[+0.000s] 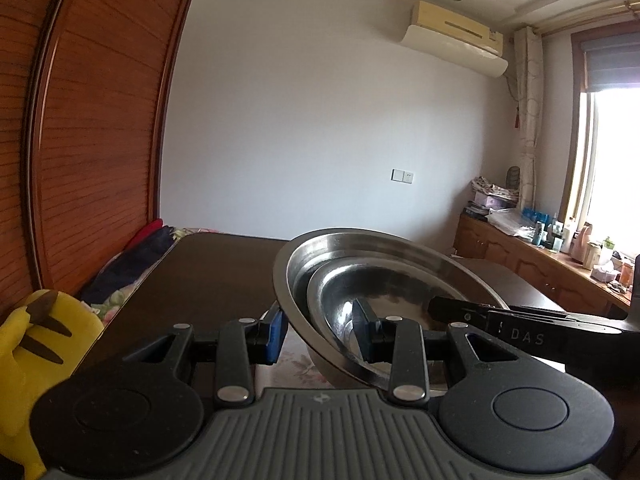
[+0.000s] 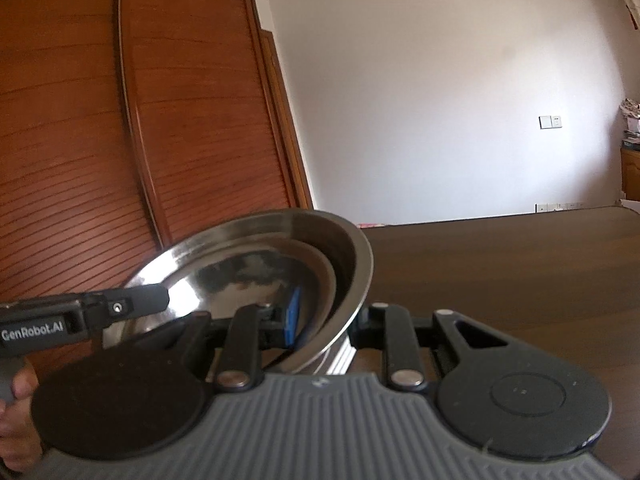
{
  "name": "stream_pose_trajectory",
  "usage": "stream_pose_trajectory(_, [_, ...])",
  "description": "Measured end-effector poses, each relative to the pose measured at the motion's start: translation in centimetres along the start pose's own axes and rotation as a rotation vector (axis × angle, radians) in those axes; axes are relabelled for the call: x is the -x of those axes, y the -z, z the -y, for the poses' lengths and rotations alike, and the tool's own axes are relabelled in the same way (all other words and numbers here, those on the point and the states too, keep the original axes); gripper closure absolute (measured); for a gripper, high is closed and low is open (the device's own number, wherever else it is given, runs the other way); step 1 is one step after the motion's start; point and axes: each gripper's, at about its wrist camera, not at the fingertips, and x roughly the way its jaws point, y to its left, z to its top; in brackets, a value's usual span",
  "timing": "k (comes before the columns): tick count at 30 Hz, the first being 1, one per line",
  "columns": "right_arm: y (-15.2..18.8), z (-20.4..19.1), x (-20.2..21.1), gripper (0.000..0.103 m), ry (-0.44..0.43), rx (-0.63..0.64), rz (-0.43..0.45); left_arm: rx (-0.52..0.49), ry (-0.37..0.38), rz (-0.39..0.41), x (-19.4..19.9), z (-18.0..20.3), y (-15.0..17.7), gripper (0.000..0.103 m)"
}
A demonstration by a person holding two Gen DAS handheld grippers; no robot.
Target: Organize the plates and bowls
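Above the dark wooden table (image 1: 208,272), two nested stainless steel bowls (image 1: 380,280) hang tilted, a smaller bowl (image 1: 360,296) sitting inside the larger one. Left gripper (image 1: 320,334) clamps the stack's rim at 6 o'clock in the left wrist view: one blue pad (image 1: 276,336) outside the wall, the other inside the bowl. Right gripper (image 2: 324,320) grips the opposite rim, jaws narrow, one blue pad (image 2: 293,316) visible inside; the outer one is hidden behind the wall. Each gripper's finger shows in the other's view, reaching in from 3 and 9 o'clock. A hand (image 2: 16,420) sits at 8 o'clock in the right wrist view. Wooden wardrobe (image 2: 140,120) at 10 o'clock, yellow plush toy (image 1: 40,344) at 8 o'clock, air conditioner (image 1: 456,36) at 1 o'clock on the wall.
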Motion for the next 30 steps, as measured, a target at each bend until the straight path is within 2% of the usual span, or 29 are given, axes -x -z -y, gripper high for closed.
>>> stream_pose_trajectory(15, [0.4,-0.1,-0.9,0.077,-0.004,0.009,-0.051,0.046,-0.024,-0.029,-1.0,-1.0,1.1,0.038])
stream_pose_trajectory(22, [0.3,0.3,-1.3,0.077,-0.006,-0.001,-0.054,0.034,-0.033,-0.024,-1.3,-0.6,1.2,0.038])
stream_pose_trajectory(28, [0.1,0.2,-1.9,0.074,-0.013,-0.007,-0.047,0.043,-0.039,-0.018,-1.3,-0.3,1.4,0.034])
stream_pose_trajectory(30, [0.1,0.2,-2.0,0.073,-0.011,-0.001,-0.044,0.041,-0.039,-0.015,-1.3,-0.1,1.3,0.03])
